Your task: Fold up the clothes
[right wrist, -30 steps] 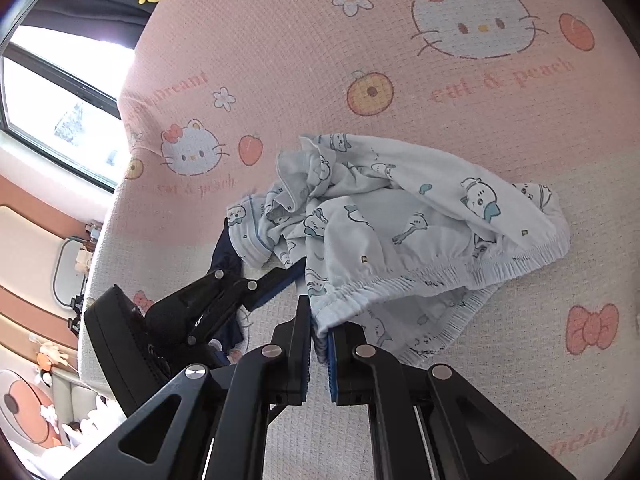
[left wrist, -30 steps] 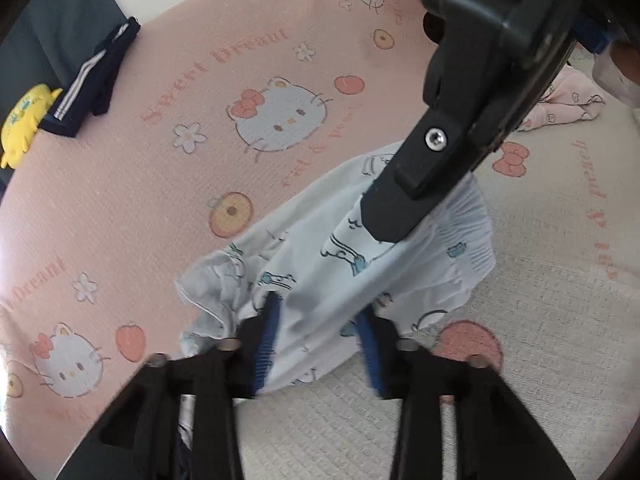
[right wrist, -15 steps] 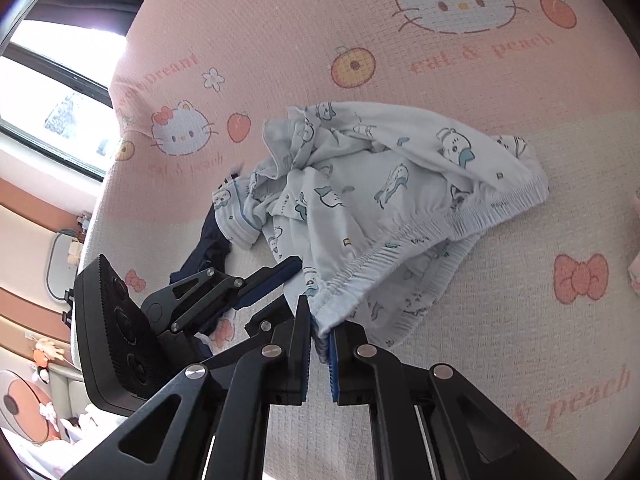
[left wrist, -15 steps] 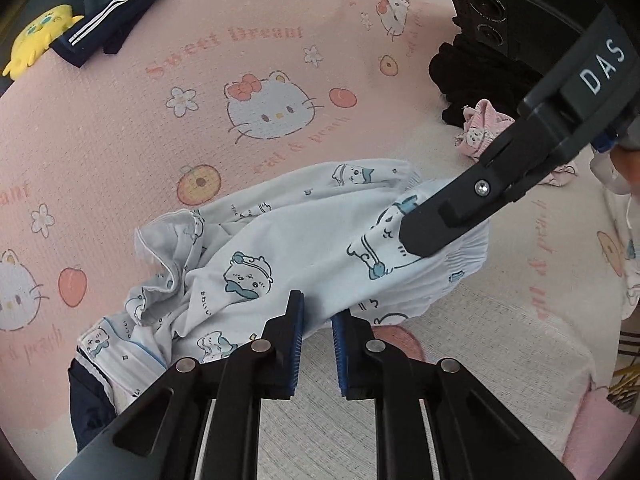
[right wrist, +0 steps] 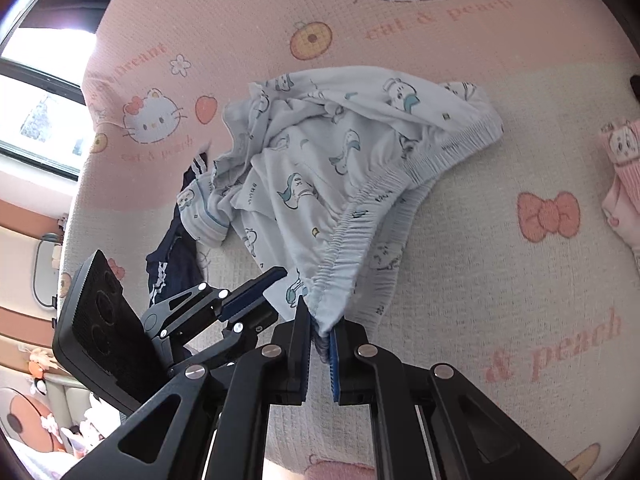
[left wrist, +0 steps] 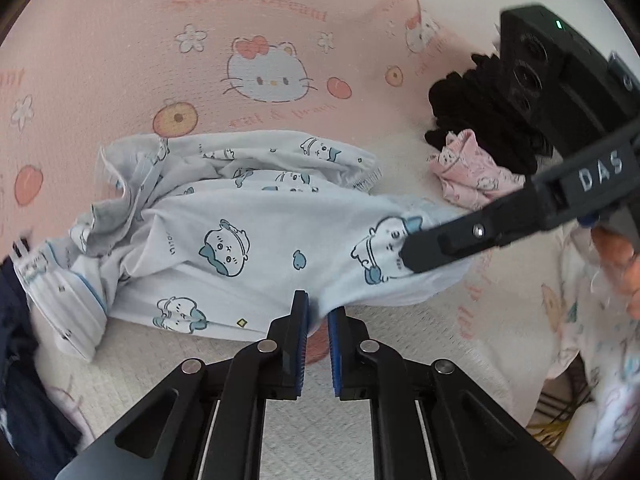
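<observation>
Pale-blue cartoon-print pyjama shorts (right wrist: 336, 168) lie crumpled on the pink cat-print bedspread (right wrist: 500, 184). Right gripper (right wrist: 319, 330) pinches their elastic waistband between closed fingers. Left gripper (left wrist: 316, 320) is clamped on the fabric's near edge.

Pale blue cartoon-print shorts (left wrist: 256, 240) lie crumpled on the bed, elastic waistband bunched.

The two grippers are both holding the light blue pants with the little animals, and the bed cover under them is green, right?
Not quite: the bed cover is pink and cream, not green, as the right wrist view shows. Both the left gripper and the right gripper do hold the light blue pants.
</observation>
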Motion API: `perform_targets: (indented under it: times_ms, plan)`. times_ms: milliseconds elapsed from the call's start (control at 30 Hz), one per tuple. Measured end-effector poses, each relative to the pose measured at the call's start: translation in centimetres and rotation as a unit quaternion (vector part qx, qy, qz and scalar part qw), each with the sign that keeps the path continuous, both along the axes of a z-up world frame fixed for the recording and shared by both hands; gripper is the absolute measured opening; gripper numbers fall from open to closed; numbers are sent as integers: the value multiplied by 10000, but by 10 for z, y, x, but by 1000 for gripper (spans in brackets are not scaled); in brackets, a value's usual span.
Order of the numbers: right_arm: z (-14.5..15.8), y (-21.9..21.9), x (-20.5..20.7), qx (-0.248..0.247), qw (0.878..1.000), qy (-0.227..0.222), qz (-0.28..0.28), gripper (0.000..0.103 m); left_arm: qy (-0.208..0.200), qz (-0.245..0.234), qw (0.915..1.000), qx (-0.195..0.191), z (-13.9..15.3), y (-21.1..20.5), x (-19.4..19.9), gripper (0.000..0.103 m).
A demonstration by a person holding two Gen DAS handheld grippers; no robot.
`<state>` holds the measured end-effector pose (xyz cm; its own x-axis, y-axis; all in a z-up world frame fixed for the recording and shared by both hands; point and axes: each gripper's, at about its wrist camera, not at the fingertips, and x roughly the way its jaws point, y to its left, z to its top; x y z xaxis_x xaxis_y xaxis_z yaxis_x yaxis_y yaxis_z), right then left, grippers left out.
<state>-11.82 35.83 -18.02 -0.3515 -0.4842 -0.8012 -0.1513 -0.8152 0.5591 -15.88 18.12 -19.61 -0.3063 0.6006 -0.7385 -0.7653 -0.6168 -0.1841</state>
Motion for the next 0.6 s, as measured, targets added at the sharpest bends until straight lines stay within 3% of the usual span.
perform_targets:
  times_ms: [400,600]
  plan:
    - [-15,10,15,60,9993,-351,-129,7,-473,34,9989,41,-10,4,11,8]
    - [-21,15,24,342,9978,-529,-199,7,-594,-27,9982,-9,-14,11,19,8]
